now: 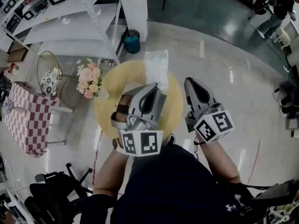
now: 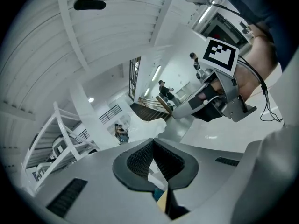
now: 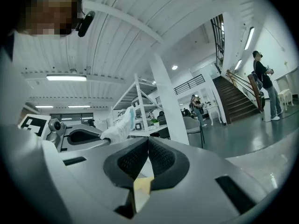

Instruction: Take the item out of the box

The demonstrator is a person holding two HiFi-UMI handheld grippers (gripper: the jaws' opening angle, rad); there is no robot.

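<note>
A crumpled white plastic bag [image 1: 156, 65] hangs over the round yellow table [image 1: 175, 111]. My left gripper [image 1: 160, 85] is shut on the bag's lower end. In the left gripper view the bag [image 2: 145, 125] rises from the closed tips of the left gripper [image 2: 153, 141]. The right gripper view shows the same bag [image 3: 120, 123] at the tip of the left gripper [image 3: 105, 136]. My right gripper [image 1: 189, 81] is level with it to the right, a small gap apart; its pads [image 3: 148, 139] meet with nothing between them. No box is plainly visible; the grippers cover the table's middle.
A vase of pink flowers [image 1: 88, 80] stands at the table's left edge. Further left are a wire chair [image 1: 49, 73] and a checkered cloth [image 1: 30, 118]. White shelving [image 1: 70, 17] and a blue bin [image 1: 131, 41] stand behind. People stand far off by the stairs [image 3: 264, 85].
</note>
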